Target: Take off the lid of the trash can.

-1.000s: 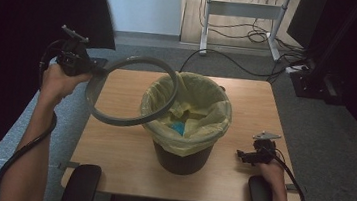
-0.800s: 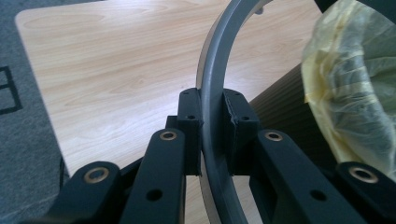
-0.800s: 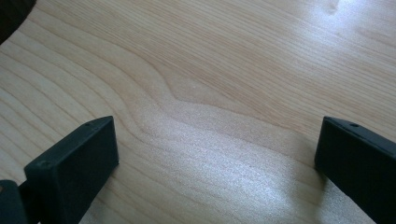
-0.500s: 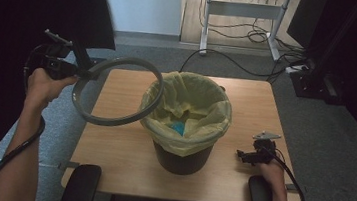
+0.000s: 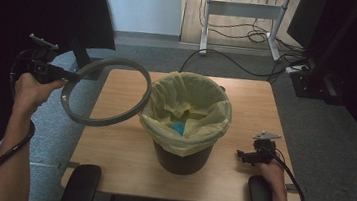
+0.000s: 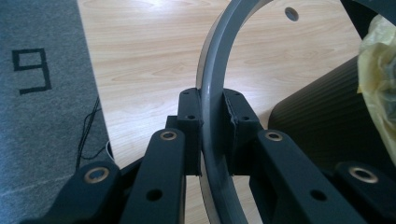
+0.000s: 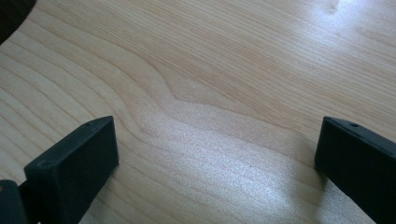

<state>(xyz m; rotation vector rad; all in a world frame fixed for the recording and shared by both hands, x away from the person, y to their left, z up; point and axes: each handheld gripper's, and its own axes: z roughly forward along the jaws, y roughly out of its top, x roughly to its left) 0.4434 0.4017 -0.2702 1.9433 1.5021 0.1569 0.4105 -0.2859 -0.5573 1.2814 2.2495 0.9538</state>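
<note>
A grey plastic ring (image 5: 138, 107) hangs in the air over the table's left edge, tilted. My left gripper (image 5: 74, 76) is shut on the ring's rim (image 6: 212, 121), which runs up between its two pads. A dark bin (image 5: 180, 157) lined with a yellow bag (image 5: 206, 126) stands upright in the middle of the wooden table (image 5: 116, 149); something blue (image 5: 177, 127) lies inside. My right gripper (image 5: 239, 154) rests low on the table to the right of the bin, open, with bare wood (image 7: 215, 140) between its jaws.
Grey carpet (image 5: 332, 147) surrounds the table. A metal desk frame (image 5: 241, 9) and cables (image 5: 253, 35) lie behind it. Black armrests (image 5: 79, 185) sit at the table's near edge. A floor tile marked with a digit (image 6: 32, 70) lies left of the table.
My left hand has carried the ring to the left, off the bin's rim and away from it, and slightly down. The right hand has stayed put.
</note>
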